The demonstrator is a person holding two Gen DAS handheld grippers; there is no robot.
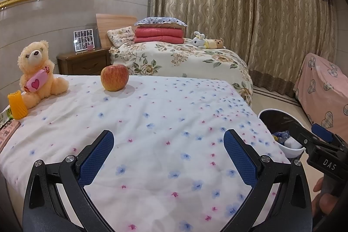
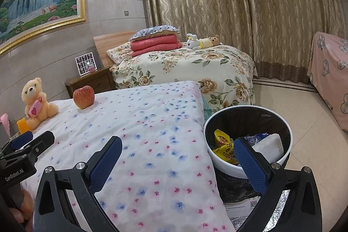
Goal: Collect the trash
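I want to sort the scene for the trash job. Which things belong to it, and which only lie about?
For the job:
- trash bin
- yellow wrapper in it
- left gripper, open
- right gripper, open

Lying about:
- apple
- teddy bear
- orange cup

The bed's edge hides the near side of the trash bin (image 1: 282,121). A pink packet (image 1: 7,133) is cut by the left frame edge, its print unreadable.

right hand-held gripper (image 2: 177,151): jaws spread, empty | trash bin (image 2: 219,163): beside bed (image 2: 134,123), holds wrappers (image 2: 221,142)
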